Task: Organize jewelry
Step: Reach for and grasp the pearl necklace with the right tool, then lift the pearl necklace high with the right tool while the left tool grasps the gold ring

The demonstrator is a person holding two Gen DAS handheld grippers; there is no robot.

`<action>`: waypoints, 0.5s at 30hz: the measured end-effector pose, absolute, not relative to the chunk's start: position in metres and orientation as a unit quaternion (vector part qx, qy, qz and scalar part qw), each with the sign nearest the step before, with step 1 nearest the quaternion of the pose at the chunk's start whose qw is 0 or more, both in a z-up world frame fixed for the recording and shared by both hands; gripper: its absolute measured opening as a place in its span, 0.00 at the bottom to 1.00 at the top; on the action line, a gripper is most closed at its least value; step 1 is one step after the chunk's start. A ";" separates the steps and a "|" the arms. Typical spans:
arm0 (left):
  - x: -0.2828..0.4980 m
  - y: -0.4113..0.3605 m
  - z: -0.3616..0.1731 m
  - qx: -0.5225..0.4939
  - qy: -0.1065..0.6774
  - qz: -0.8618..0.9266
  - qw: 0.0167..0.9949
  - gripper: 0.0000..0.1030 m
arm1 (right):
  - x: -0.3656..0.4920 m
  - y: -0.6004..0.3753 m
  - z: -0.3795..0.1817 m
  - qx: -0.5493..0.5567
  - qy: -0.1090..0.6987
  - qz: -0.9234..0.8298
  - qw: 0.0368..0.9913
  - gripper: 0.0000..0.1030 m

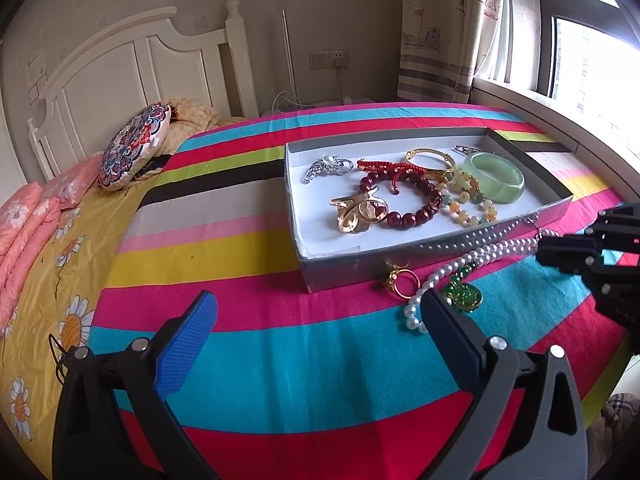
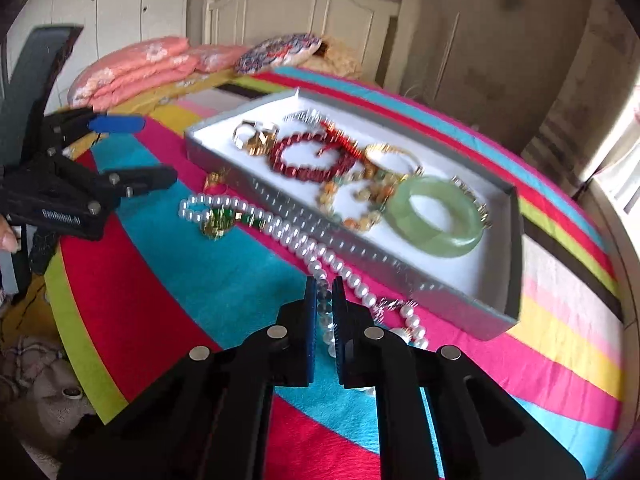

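Striped blanket (image 1: 280,344) is covering the bed; soft, so anything on it is sinking slightly and a scoop from below isn't on.

Grey tray (image 1: 344,268) is sitting far-centre on the blanket, already carrying most pieces: jade bangle (image 2: 436,216) at its right end, rigid, smooth, probably slippery and brittle, so best left alone. Dark red bead bracelet (image 1: 404,204) is lying mid-tray, gold bangle (image 1: 432,162) behind it, gold ring cluster (image 1: 360,212) at the near left.

Pearl necklace (image 2: 288,232) is lying outside the tray, strung along its near wall on the blanket. Limp, light, round glossy beads: it is going to drape and swing, and single pearls can roll out of a pinch. Looks best held across the strand, not on one bead.

Right gripper (image 2: 323,304) is sitting nearly closed over the right end of that strand; a couple of beads are showing between the blue pads. Right wrist view is motion-blurred, so how firm the grip is I can't confirm.

Left gripper (image 1: 320,320) is hanging wide open, nothing in it, near the necklace's left end.

Green pendant (image 1: 464,292) is lying on the strand just beside the left gripper's right finger; heavier than the beads, probably going to pull that end down on lift.

Small gold ring (image 1: 402,280) is lying on the blanket against the tray's near wall. Tiny, hard, easy to lose in the fabric.
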State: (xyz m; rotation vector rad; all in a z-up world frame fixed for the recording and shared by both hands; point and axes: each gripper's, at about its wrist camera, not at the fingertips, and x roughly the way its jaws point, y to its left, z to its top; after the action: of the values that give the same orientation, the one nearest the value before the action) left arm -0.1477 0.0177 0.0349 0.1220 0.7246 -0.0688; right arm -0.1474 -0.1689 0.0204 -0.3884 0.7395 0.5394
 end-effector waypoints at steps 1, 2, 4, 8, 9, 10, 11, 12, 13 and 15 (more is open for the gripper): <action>-0.147 0.018 0.035 0.061 0.355 -0.034 0.932 0.98 | -0.148 -0.171 0.023 -0.182 0.348 0.256 0.883 0.09; -0.147 0.017 0.035 0.062 0.355 -0.034 0.932 0.98 | -0.149 -0.174 0.027 -0.175 0.339 0.251 0.890 0.09; -0.147 0.017 0.034 0.063 0.356 -0.033 0.932 0.98 | -0.151 -0.180 0.036 -0.164 0.324 0.246 0.899 0.09; -0.146 0.016 0.034 0.065 0.359 -0.033 0.931 0.98 | -0.159 -0.188 0.060 -0.159 0.281 0.244 0.914 0.09; -0.146 0.016 0.033 0.065 0.360 -0.033 0.930 0.98 | -0.160 -0.188 0.066 -0.161 0.271 0.244 0.917 0.09; -0.146 0.016 0.033 0.066 0.361 -0.033 0.930 0.98 | -0.160 -0.187 0.069 -0.162 0.266 0.245 0.918 0.09; -0.146 0.016 0.033 0.066 0.361 -0.033 0.929 0.98 | -0.161 -0.187 0.073 -0.163 0.259 0.246 0.920 0.09; -0.146 0.017 0.033 0.066 0.362 -0.033 0.929 0.98 | -0.161 -0.186 0.077 -0.164 0.252 0.245 0.922 0.09; -0.146 0.017 0.033 0.066 0.363 -0.034 0.929 0.98 | -0.161 -0.186 0.079 -0.163 0.249 0.245 0.923 0.09; -0.145 0.017 0.033 0.065 0.366 -0.036 0.928 0.98 | -0.161 -0.189 0.085 -0.158 0.239 0.243 0.927 0.09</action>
State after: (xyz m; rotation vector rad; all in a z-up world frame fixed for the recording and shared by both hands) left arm -0.1450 0.0172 0.0325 0.1329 0.7504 -0.0734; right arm -0.1615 -0.1893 0.0851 -0.3231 0.4901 0.4975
